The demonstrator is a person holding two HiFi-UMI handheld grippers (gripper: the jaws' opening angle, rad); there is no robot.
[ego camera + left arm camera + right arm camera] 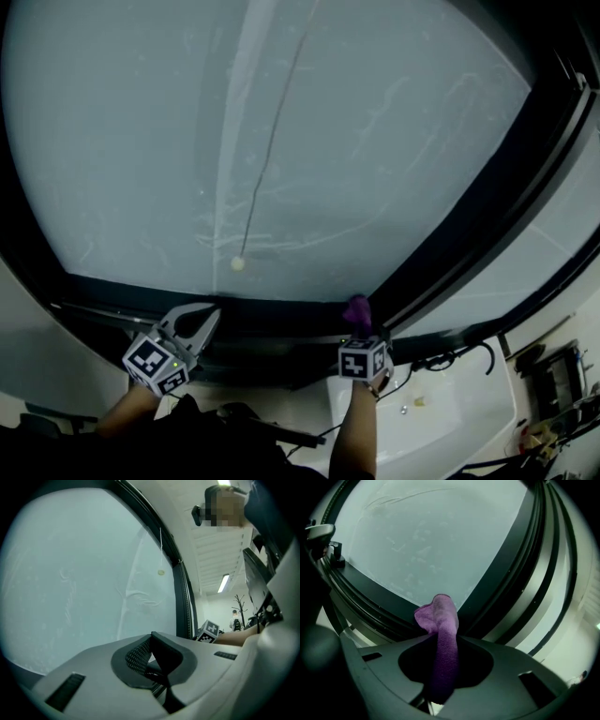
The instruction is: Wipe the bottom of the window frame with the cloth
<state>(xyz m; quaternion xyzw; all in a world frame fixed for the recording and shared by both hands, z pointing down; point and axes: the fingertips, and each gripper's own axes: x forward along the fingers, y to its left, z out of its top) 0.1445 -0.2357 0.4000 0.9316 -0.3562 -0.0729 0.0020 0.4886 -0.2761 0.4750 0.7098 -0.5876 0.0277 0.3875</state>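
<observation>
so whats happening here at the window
A person is at a window with a hand-held gripper in each hand. The right hand-held gripper is shut on a purple cloth, held up to the bottom of the dark window frame near its right corner. The left hand-held gripper is shut and empty, off to the left.

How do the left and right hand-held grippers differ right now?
The left hand-held gripper is closed on nothing; the right hand-held gripper clamps a purple terry cloth. The right one is near a corner of the dark window frame; the left one is further left along its bottom. Both point toward that frame.
</observation>
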